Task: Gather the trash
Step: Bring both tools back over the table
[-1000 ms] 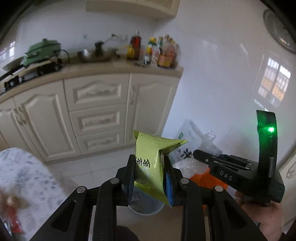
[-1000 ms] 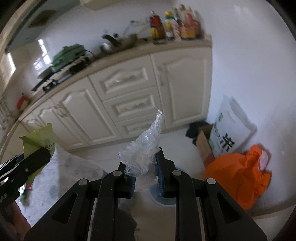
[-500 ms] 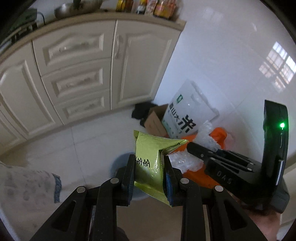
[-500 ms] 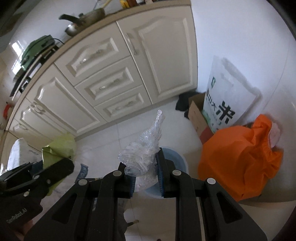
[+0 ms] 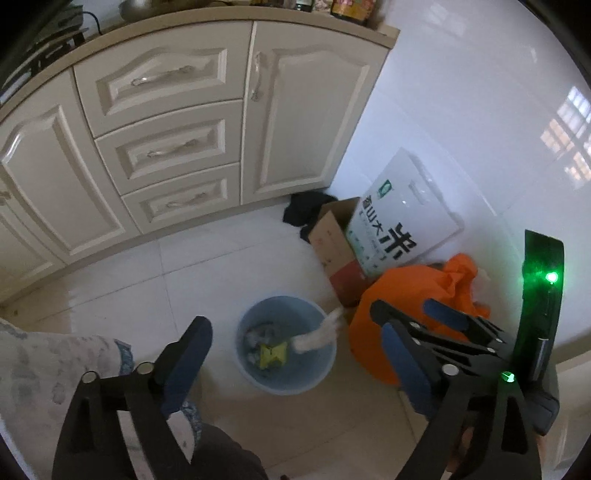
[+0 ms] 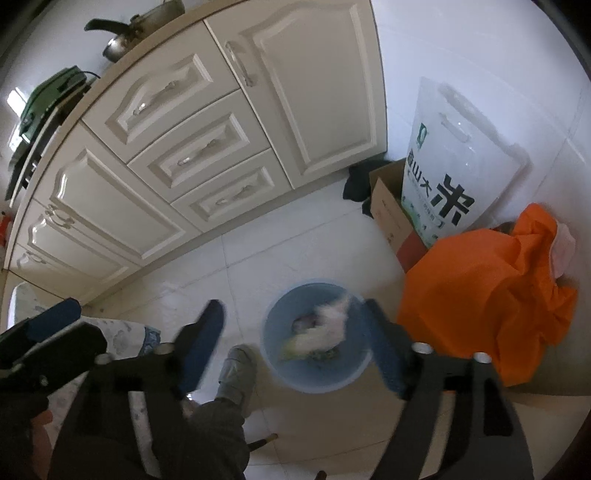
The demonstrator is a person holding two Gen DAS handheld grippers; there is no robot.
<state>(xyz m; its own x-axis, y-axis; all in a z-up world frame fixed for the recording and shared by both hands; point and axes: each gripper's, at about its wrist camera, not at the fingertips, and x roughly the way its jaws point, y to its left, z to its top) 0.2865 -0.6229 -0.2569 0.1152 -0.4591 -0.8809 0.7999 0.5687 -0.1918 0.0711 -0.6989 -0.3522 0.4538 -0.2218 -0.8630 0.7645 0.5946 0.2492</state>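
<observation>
1. Trash sits below both grippers: a green-yellow wrapper lies inside the blue bin on the tiled floor, and a crumpled clear plastic piece shows blurred at the bin's right rim in the left wrist view, whether resting or in the air I cannot tell.
2. Left gripper points steeply down over the bin; its jaws are opening, already spread wide, with nothing pressed between the blue pads. The wrapper shows in the gap between its fingers, well below them and apart.
3. Right gripper also points down over the bin, jaws opening and far apart, holding nothing. In its view the clear plastic is a white blur over the bin's mouth, between the two fingers and not touched by either.
4. In the left wrist view the right gripper appears at the right side, above an orange bag.
5. Just beyond the orange bag stand a cardboard box and a white rice sack leaning on the white wall.
6. Cream cabinets line the far side of the floor, under a worktop.
7. A person's shoe stands on the floor just beside the bin in the right wrist view.
</observation>
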